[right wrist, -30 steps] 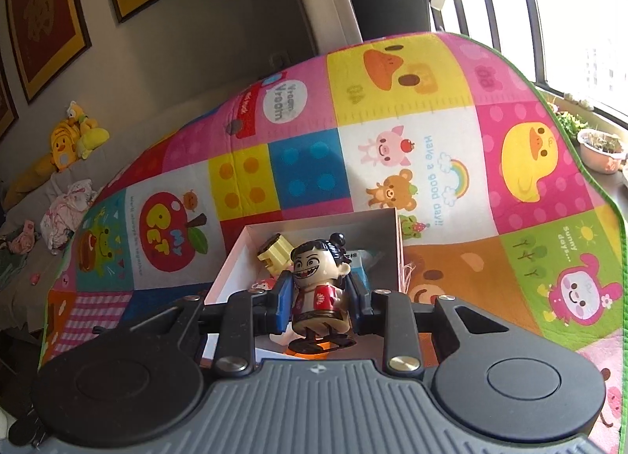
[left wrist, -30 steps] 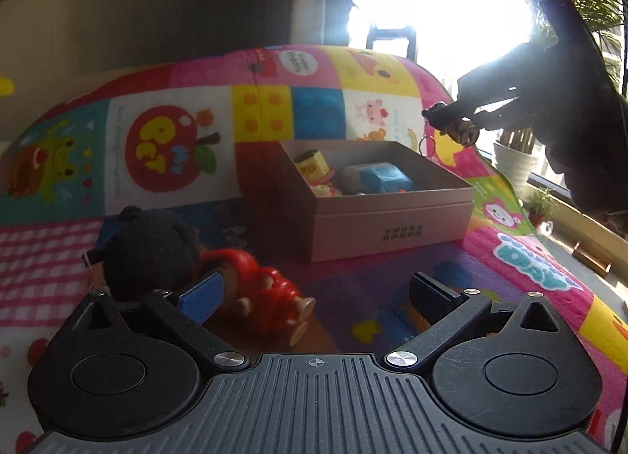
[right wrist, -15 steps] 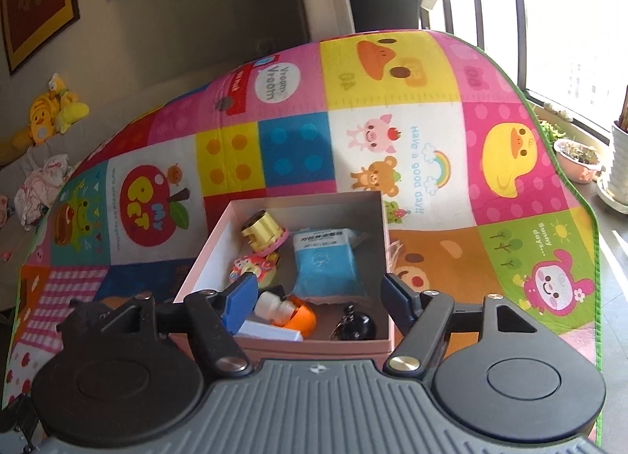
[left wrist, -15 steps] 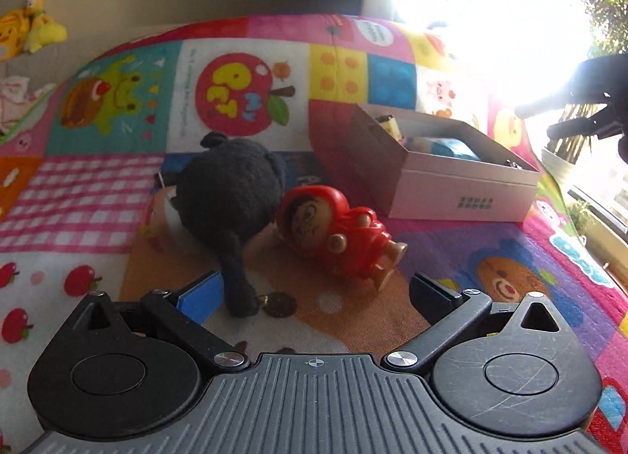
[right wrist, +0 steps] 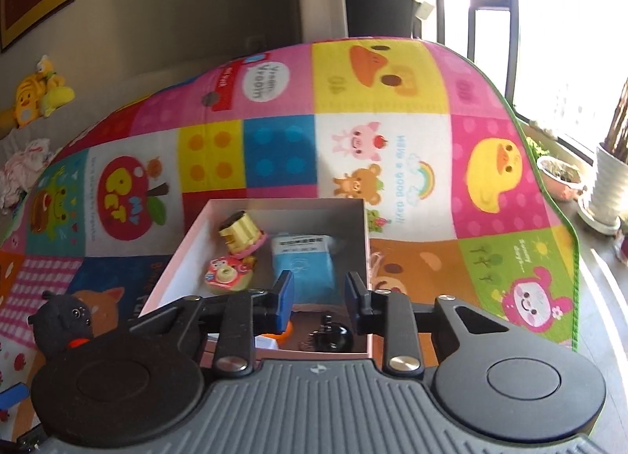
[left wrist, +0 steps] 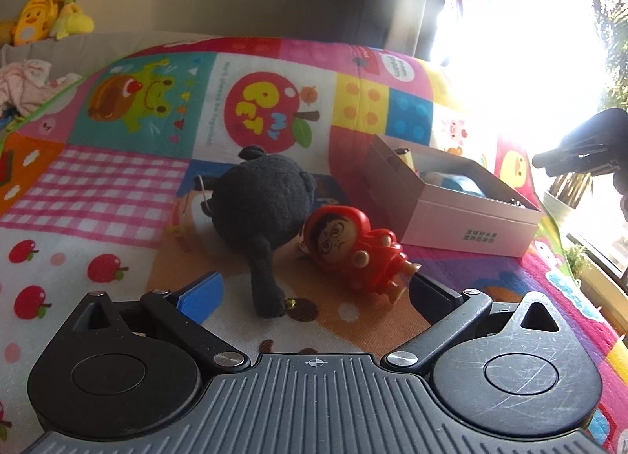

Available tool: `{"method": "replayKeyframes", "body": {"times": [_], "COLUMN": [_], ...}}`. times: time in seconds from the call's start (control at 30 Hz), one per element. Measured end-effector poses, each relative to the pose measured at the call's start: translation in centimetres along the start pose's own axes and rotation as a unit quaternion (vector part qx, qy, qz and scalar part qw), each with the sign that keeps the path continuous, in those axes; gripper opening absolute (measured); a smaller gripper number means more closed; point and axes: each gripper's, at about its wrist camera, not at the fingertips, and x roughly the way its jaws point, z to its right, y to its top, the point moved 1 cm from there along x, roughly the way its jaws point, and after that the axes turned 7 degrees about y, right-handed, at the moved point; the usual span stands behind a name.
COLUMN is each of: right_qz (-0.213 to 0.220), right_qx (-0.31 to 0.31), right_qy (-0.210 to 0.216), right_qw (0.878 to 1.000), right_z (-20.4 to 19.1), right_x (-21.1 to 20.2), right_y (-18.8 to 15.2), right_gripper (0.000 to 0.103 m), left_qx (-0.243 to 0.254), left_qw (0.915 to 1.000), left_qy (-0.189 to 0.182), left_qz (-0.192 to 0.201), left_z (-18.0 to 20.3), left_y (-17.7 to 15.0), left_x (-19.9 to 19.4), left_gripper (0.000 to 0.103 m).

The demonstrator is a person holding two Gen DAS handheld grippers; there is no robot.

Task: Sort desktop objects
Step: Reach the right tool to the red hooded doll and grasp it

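A pink open box (right wrist: 359, 218) lies on the colourful play mat; it also shows in the left wrist view (left wrist: 471, 230). In it lie a gold toy (right wrist: 239, 232), a pink donut toy (right wrist: 225, 275), a blue packet (right wrist: 304, 269) and a dark-haired figurine (right wrist: 331, 338). My right gripper (right wrist: 318, 302) hangs above the box's near end, jaws partly closed and empty. A black plush toy (left wrist: 261, 210) and a red hooded doll (left wrist: 357, 249) lie on the mat. My left gripper (left wrist: 314, 297) is open, just in front of them, empty.
The mat (left wrist: 117, 198) covers the whole surface, with its green edge at the right (right wrist: 575, 257). Potted plants (right wrist: 561, 179) stand on the sill beyond it. Yellow plush toys (left wrist: 43, 24) and clothes lie at the far left. The right gripper shows as a dark shape (left wrist: 581, 157) in the left wrist view.
My right gripper let the dark-haired figurine go into the box, opened wide, then narrowed its jaws. My left gripper pulled back and turned left, bringing the black plush and red doll fully into view.
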Motion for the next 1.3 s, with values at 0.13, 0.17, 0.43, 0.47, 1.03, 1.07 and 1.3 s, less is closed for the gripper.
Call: {"method": "replayKeyframes", "body": {"times": [0.13,0.17,0.43,0.47,1.03,1.07,1.3], "right_qz": [-0.041,-0.050,-0.105,-0.110,-0.028,-0.028,-0.053], "right_qx": [0.048,0.053,0.084,0.086,-0.132,-0.158,-0.269], "right_qy": [0.036,0.038,0.077,0.084,0.121,0.132,0.192], "right_qw": [0.997,0.997,0.988,0.987,0.983,0.978,0.942], "right_z": [1.5,1.6,0.9,0.8,-9.4,-10.6,-18.1], "right_x": [1.0,1.4,5.3,5.7,0.8,0.7,2.4], "right_y": [0.1,0.1,-0.7,-0.8,-3.9,-4.7,-9.9], "right_gripper": [0.026,0.026,0.026,0.026,0.073,0.073,0.073], "left_qx": [-0.004,-0.007,-0.019,-0.022,-0.092,-0.110,-0.198], "left_qw": [1.0000,1.0000,0.9998,0.9997,0.9949,0.9926,0.9760], "left_qy": [-0.002,-0.002,-0.006,-0.006,0.042,0.052,0.088], "left_qz": [-0.002,-0.002,-0.009,-0.011,0.001,0.006,0.021], "left_z": [-0.1,-0.2,-0.6,-0.7,-2.6,-3.1,-5.9], "left_y": [0.0,0.0,0.0,0.0,0.0,0.0,0.0], "left_x": [0.1,0.1,0.3,0.4,0.2,0.0,-0.4], "left_gripper": [0.103,0.103,0.103,0.103,0.103,0.103,0.103]}}
